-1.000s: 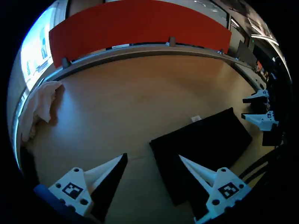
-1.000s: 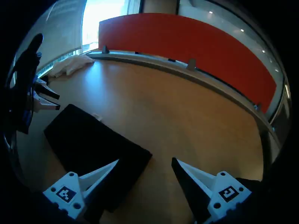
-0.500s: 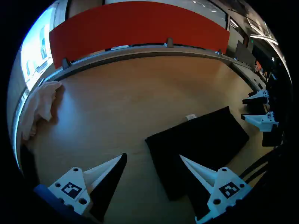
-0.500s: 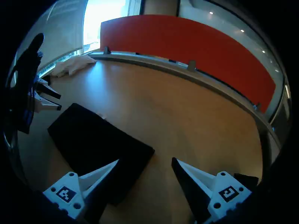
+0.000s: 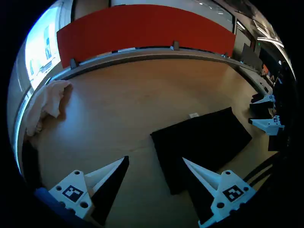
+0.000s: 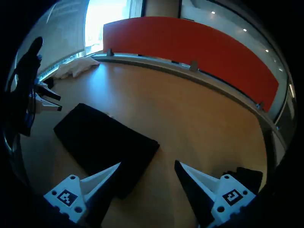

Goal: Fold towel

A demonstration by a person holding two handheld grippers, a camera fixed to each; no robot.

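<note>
Your left gripper [image 5: 155, 158] has its fingers [image 5: 207, 178] spread wide with nothing between them, and so does your right gripper [image 6: 147, 162]. Both hang above the table [image 5: 125, 95].

The towel [image 5: 201, 144] is a black rectangle lying flat on the table. In the left gripper view it sits ahead of the right finger, and its near corner runs under that finger. In the right gripper view it sits ahead of the left finger, and its near end runs under that tip.

Expect it to be soft, limp and light. It will probably sag and drape wherever you lift it. It looks thick enough to be several layers, so a shallow pinch may catch the top layer alone. Take hold at the corners of one short edge, one gripper to a corner. Slide a finger under the whole thickness before you close. The cloth itself should grip well. The smooth table may let the towel slide if you push sideways.

A small white tag [image 5: 194, 115] shows at the towel's far edge, beyond the right finger in the left gripper view. It is too small to read. The fingers carry square black-and-white code markers [image 5: 73, 193], which are patterns and not words. I can make out no brand or writing anywhere else.
</note>
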